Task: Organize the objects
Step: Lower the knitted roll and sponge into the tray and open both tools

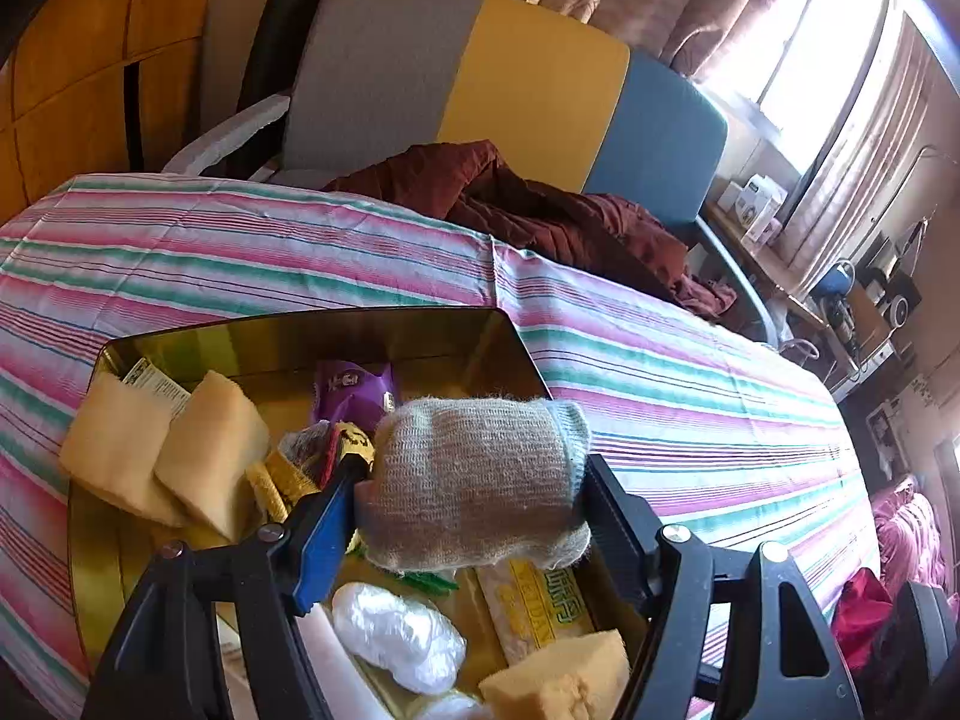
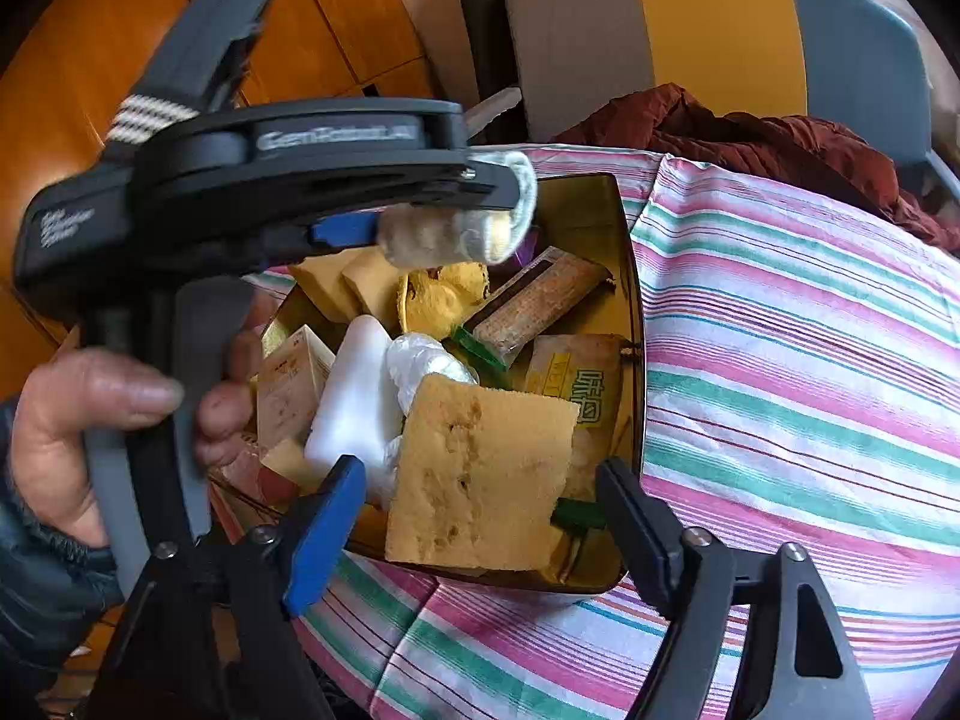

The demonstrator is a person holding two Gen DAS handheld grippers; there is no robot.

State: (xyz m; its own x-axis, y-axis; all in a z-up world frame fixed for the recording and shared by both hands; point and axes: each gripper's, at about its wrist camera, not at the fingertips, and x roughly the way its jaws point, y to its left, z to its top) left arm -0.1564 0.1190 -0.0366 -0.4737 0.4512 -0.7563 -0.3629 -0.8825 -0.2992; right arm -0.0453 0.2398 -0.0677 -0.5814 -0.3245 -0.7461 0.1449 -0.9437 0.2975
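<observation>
A rolled grey knitted sock [image 1: 474, 480] hangs between the fingers of my left gripper [image 1: 471, 474], which is shut on it above a gold tin box [image 1: 468, 324]. In the right wrist view the same sock [image 2: 456, 234] sticks out of the left gripper [image 2: 480, 204] over the tin's [image 2: 636, 300] far end. My right gripper [image 2: 480, 468] stands open over the tin's near end. A large yellow sponge [image 2: 480, 456] lies between its fingers, with a gap on each side.
The tin holds more sponges [image 1: 210, 450], a purple packet [image 1: 354, 390], a white plastic bag [image 2: 420, 360], a yellow packet [image 2: 576, 378] and a snack bar [image 2: 540, 300]. It sits on a striped bedsheet [image 1: 690, 372]. A maroon garment [image 1: 528, 210] lies by the headboard [image 1: 528, 78]. A hand [image 2: 90, 420] grips the left gripper's handle.
</observation>
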